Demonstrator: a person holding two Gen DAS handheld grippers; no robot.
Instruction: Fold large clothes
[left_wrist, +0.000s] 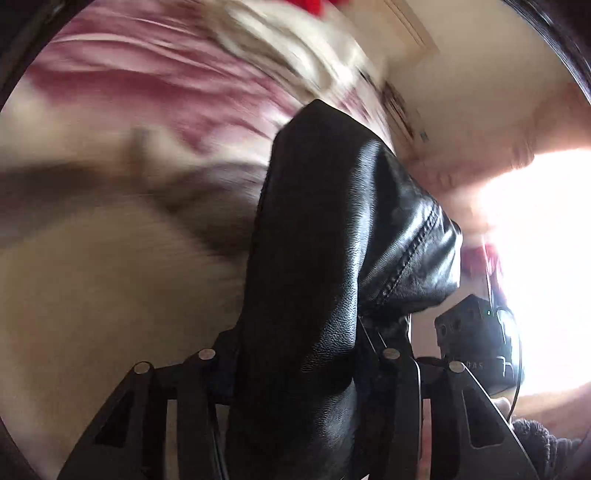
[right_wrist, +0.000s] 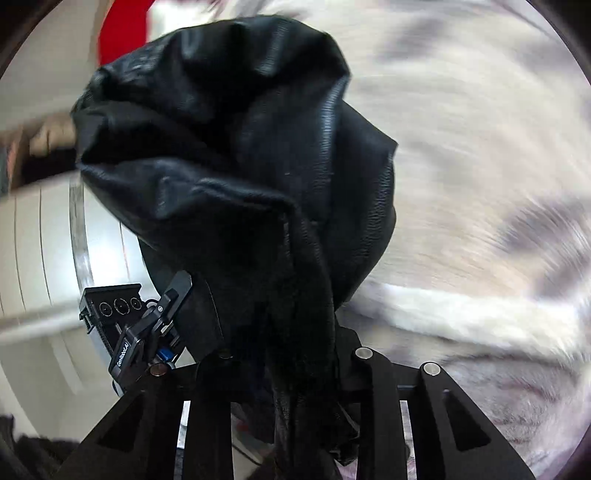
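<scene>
A black leather garment (left_wrist: 332, 229) hangs from both grippers, lifted off the bed. My left gripper (left_wrist: 299, 354) is shut on a stitched edge of it; the leather runs up between the fingers. My right gripper (right_wrist: 295, 354) is shut on another bunched part of the same garment (right_wrist: 240, 147), which fills the middle of that view. The right gripper's body (left_wrist: 476, 350) shows at the lower right of the left wrist view, and the left gripper's body (right_wrist: 136, 325) shows at the lower left of the right wrist view. Both backgrounds are motion-blurred.
A bed with pink and cream bedding (left_wrist: 129, 110) lies beyond the garment, and pale bedding (right_wrist: 480, 184) fills the right of the right wrist view. A red item (right_wrist: 122, 33) lies at the far top. A bright window (left_wrist: 546, 258) glares at right. White furniture (right_wrist: 44, 258) stands at left.
</scene>
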